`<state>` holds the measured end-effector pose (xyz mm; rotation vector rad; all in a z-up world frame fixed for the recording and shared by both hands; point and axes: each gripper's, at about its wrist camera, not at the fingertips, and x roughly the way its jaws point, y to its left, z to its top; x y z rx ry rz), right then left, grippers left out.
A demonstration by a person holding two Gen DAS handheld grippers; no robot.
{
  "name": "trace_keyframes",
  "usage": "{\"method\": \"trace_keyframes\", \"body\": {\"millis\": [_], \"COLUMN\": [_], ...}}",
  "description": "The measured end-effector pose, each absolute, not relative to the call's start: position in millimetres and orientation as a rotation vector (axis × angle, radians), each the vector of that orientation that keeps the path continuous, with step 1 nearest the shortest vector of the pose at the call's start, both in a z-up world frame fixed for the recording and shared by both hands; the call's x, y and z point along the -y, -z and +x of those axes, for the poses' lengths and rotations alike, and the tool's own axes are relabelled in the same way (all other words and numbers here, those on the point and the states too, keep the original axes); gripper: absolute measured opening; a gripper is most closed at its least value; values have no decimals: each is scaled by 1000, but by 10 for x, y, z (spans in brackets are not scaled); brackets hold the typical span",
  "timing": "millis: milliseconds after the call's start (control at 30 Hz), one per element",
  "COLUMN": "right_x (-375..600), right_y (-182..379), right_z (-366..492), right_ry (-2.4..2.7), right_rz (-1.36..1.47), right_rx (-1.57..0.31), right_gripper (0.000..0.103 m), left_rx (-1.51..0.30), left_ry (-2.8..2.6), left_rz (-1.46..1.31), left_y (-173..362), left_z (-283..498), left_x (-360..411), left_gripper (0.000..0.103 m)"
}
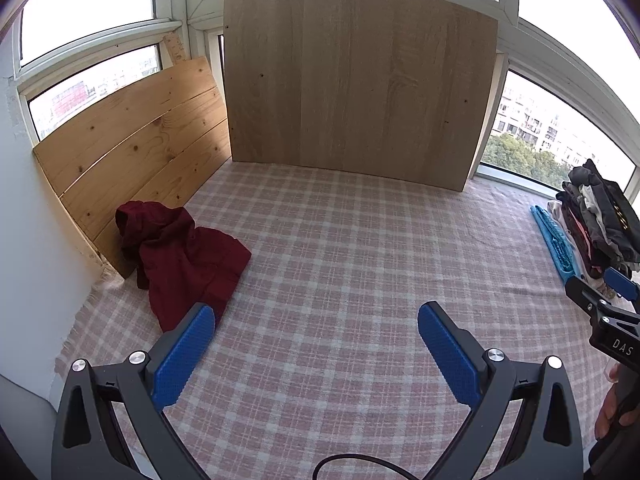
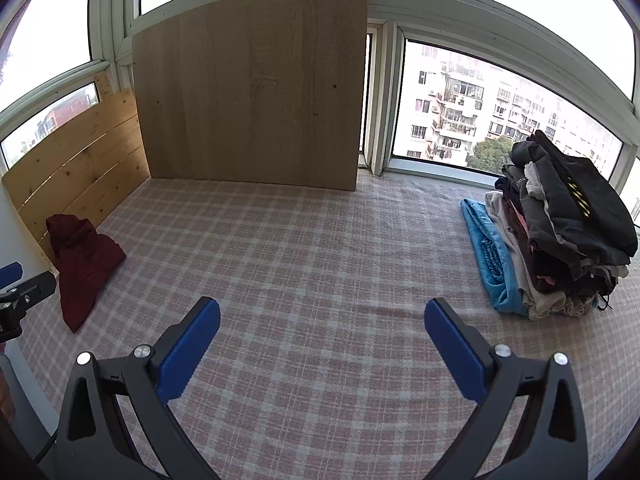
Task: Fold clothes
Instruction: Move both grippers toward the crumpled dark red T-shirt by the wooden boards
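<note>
Both the left gripper [image 1: 316, 322] and right gripper [image 2: 322, 318] hover with fingers spread wide and empty over the checked desk [image 2: 320, 248]; the crumpled maroon garment [image 1: 180, 260] lies at ten o'clock, the stacked clothes [image 2: 560, 232] at two; next, probably, pinching a garment's edge.

Checked cloth [image 2: 320, 248] bare across the middle — red garment [image 2: 82, 264] blocks left, clothes pile [image 2: 560, 236] right, boards [image 2: 256, 88] behind.

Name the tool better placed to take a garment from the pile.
Right, probably. The pile sits on the right side of the cloth, close beside the right tool, which is open and empty. The left tool is nearer the red garment.
</note>
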<state>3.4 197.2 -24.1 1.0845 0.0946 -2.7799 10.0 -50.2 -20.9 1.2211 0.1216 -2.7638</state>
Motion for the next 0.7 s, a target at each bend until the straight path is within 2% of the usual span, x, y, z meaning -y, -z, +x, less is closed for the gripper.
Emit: {"method": "trace_keyframes", "body": {"millis": [700], "right_x": [-1049], "right_y": [214], "right_z": [31], "right_ry": [2604], "right_rz": [1026], "right_rx": [-229], "right_gripper": [103], "left_rx": [-195], "left_ry": [2649], "left_rz": [1188], "left_y": [283], "left_z": [411], "left_x": [1075], "left_gripper": [102]}}
